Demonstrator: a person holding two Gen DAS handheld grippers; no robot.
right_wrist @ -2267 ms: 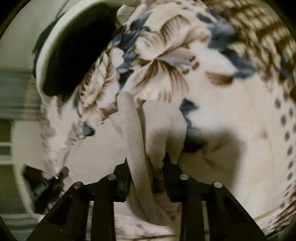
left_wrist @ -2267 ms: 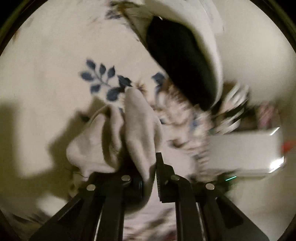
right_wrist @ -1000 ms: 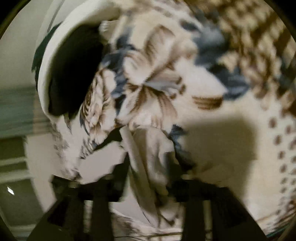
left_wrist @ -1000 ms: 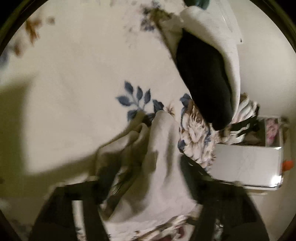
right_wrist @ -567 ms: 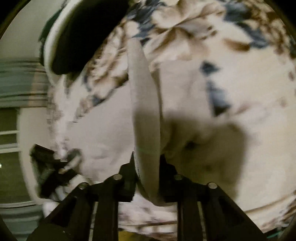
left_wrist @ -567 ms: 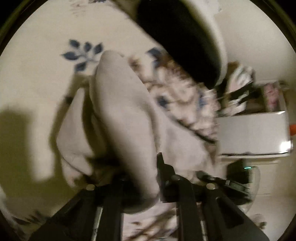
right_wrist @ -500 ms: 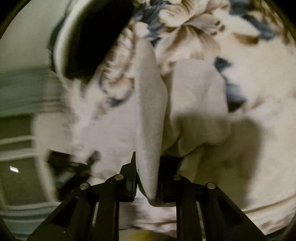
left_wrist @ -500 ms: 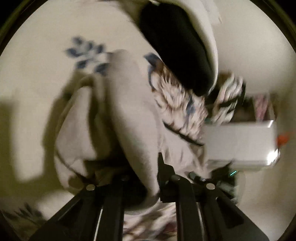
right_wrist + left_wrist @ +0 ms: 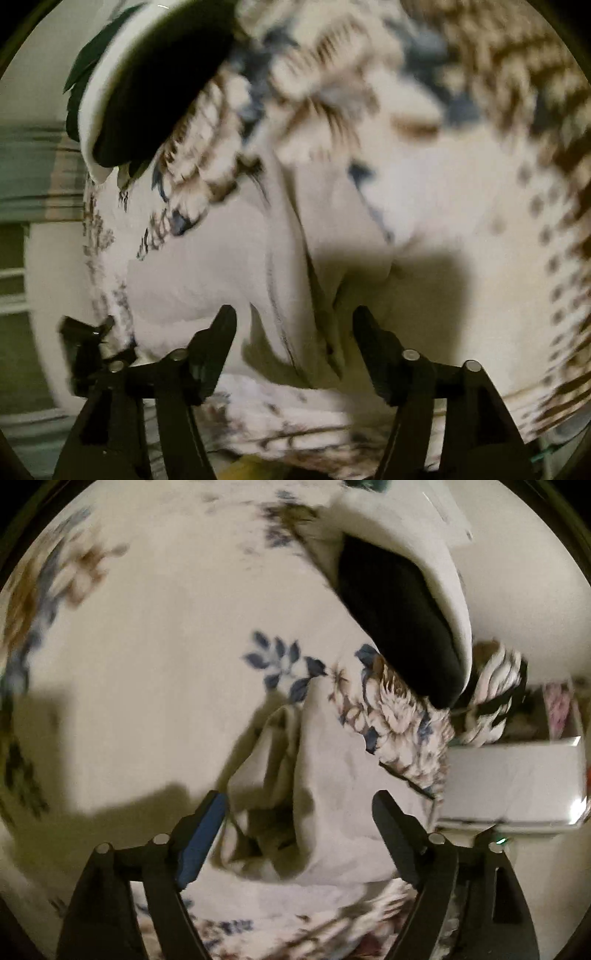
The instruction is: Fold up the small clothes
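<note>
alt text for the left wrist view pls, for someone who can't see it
The left gripper, jaws opening, points down at a crumpled beige garment lying between its fingers on a floral blanket, pads off the cloth. A black-and-white pillow lies upper right, with a white box at the right edge.

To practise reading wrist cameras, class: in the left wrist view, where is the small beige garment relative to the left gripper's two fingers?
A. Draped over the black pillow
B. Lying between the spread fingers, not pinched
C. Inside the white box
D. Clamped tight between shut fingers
B: the left gripper has its jaws apart and opening, and the beige garment lies crumpled on the floral blanket between them, unpinched.
</note>
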